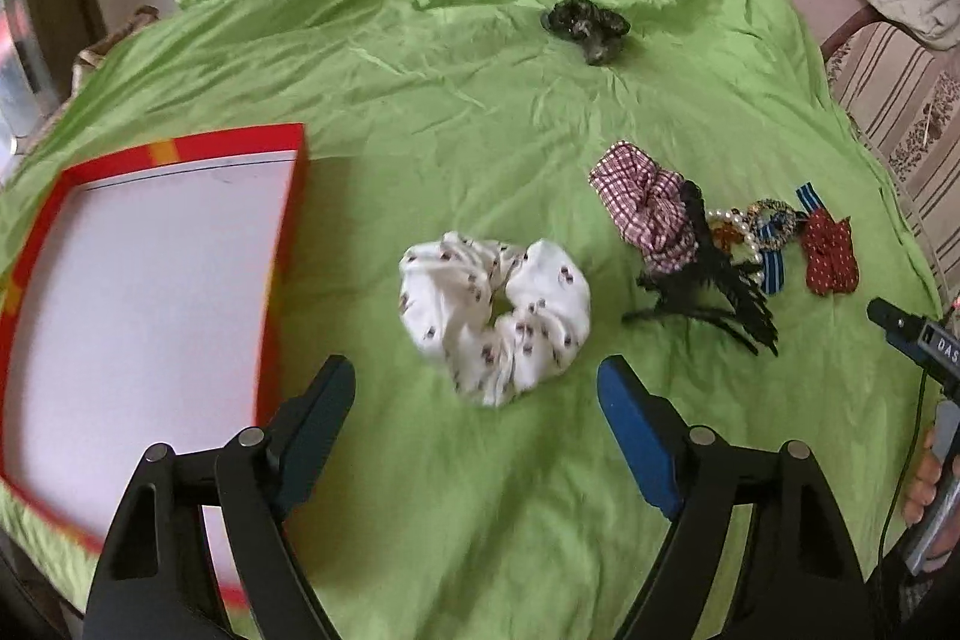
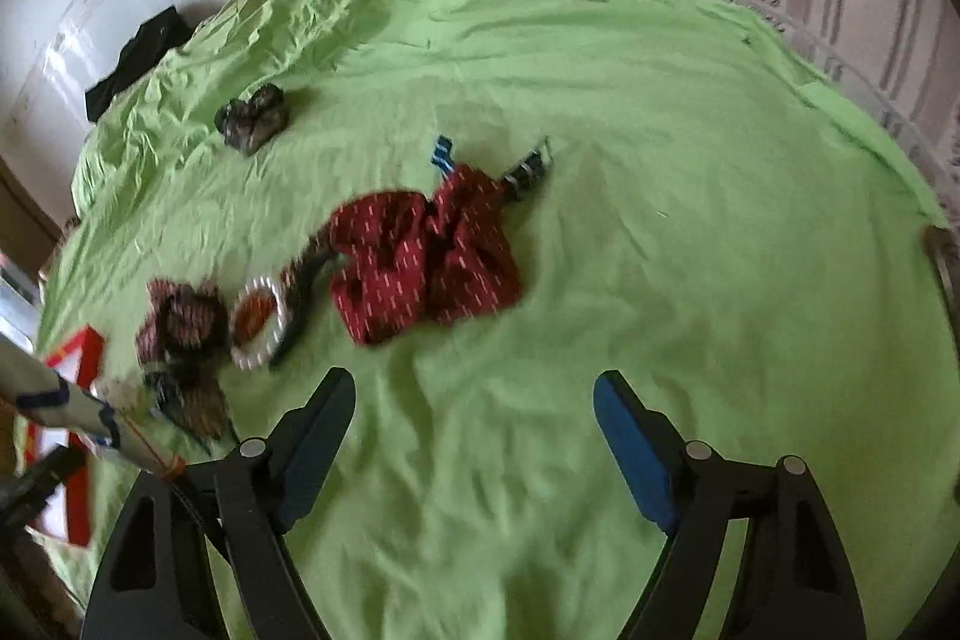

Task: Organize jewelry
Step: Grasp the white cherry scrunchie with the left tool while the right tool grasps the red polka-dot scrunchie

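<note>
Two claws hang apart and empty over the bed [image 1: 492, 130]. Just ahead of the left claw [image 1: 477, 379], nearly centred between its fingers, lies the white scrunchie [image 1: 495, 316]; the red scrunchie [image 2: 426, 259] lies farther ahead of the right claw [image 2: 474, 394], slightly leftward. The box [image 1: 144, 292] sits left of the left claw.

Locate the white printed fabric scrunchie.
Left wrist view, centre: white printed fabric scrunchie on the green bedsheet, between the red-rimmed box and the black claw clip.
</note>
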The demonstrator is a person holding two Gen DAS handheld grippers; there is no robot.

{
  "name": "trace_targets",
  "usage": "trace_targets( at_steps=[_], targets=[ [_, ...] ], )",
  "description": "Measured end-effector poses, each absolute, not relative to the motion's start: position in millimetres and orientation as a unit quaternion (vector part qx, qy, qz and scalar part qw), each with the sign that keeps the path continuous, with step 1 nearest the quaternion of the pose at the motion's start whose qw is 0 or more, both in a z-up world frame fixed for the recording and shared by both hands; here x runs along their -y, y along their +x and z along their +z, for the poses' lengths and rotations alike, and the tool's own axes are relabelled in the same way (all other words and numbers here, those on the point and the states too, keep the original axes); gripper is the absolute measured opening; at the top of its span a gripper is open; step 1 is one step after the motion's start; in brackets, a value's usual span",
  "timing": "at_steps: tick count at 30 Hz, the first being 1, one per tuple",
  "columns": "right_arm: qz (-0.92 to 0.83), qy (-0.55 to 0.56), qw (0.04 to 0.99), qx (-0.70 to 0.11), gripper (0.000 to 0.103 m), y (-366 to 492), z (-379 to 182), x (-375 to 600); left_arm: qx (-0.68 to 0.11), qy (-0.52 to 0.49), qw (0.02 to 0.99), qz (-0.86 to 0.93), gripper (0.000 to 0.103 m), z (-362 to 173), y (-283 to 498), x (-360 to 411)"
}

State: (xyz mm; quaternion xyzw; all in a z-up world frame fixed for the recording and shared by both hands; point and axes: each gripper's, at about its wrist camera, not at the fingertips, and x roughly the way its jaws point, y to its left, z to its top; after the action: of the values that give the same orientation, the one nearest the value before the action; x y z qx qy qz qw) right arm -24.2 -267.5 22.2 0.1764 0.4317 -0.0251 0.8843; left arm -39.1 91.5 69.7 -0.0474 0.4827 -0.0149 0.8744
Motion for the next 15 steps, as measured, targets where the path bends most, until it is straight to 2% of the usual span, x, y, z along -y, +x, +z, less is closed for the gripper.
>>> trace_targets(
  at_steps=[13,14,15],
  targets=[
    [-0.023,0.193,0.876,-0.442,0.085,30.4,3.5,266.8,-0.517,-0.087,0.850,-0.040,0.082,35.6,4.8,-94.8],
    [-0.024,0.191,0.877,-0.440,0.078,31.2,3.3,266.9,-0.519,-0.090,0.849,-0.041,0.071,33.5,5.8,-93.2],
    [-0.023,0.190,0.877,-0.440,0.070,31.3,3.2,266.7,-0.520,-0.090,0.848,-0.043,0.056,32.2,6.0,-91.0]
  ],
)
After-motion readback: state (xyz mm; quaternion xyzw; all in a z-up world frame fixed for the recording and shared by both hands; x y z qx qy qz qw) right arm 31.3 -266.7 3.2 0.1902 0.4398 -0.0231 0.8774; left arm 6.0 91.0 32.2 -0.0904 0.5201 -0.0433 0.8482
